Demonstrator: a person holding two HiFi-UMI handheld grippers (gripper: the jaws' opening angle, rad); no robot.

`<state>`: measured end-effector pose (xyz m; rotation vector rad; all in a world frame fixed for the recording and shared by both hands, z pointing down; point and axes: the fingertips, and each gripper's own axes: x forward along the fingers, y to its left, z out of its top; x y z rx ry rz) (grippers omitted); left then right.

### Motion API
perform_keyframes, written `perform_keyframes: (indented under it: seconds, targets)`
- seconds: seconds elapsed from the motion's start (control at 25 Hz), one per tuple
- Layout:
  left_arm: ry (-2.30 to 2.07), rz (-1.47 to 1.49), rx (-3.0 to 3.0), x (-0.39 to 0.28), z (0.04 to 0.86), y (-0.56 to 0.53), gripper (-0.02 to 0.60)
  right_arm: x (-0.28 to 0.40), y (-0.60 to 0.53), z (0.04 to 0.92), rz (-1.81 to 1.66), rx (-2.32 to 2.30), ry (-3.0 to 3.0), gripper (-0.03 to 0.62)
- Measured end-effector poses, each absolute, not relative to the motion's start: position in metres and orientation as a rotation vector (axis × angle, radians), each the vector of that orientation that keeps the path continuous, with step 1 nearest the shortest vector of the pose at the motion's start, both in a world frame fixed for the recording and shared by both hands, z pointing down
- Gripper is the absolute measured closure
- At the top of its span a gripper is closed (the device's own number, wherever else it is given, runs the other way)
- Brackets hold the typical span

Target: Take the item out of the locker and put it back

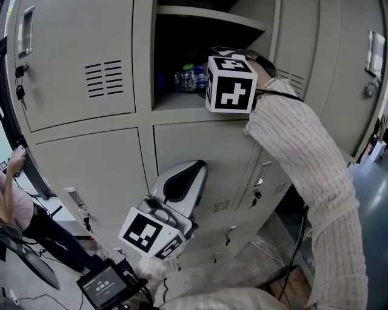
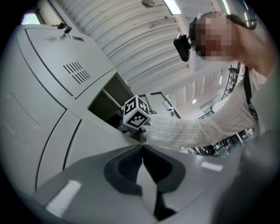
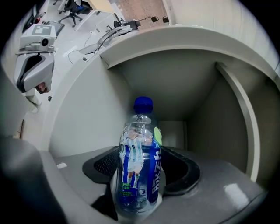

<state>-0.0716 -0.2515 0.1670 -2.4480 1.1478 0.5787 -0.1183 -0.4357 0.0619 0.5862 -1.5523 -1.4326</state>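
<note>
A clear plastic bottle (image 3: 139,166) with a blue cap and a blue label stands between the two dark pads of my right gripper (image 3: 144,175), which press on its sides. In the head view the bottle (image 1: 189,77) sits just inside the open locker compartment (image 1: 182,101), and the right gripper's marker cube (image 1: 230,83) is at the compartment's mouth, hiding the jaws. My left gripper (image 1: 185,175) hangs lower, in front of the shut locker doors. In its own view its jaws (image 2: 142,148) meet with nothing between them.
A shelf (image 1: 209,16) tops the open compartment, and its door (image 1: 339,72) stands open at the right. Keys (image 1: 20,79) hang from the upper left locker door. A person (image 1: 12,203) stands at the far left. A small screen device (image 1: 104,284) lies on the floor below.
</note>
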Motion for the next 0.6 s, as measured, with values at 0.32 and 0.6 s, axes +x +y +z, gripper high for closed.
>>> perform_keyframes:
  seconds: [0.32, 0.6]
  targets:
    - [1.136, 0.570, -2.447, -0.065, 0.164, -0.236, 0.584, -0.107, -0.393, 0.060, -1.501, 0.596, -1.515, 0.287]
    - [1.149, 0.554, -2.436, -0.063, 0.160, -0.225, 0.584, -0.094, -0.361, 0.052, -1.562, 0.642, -1.550, 0.287]
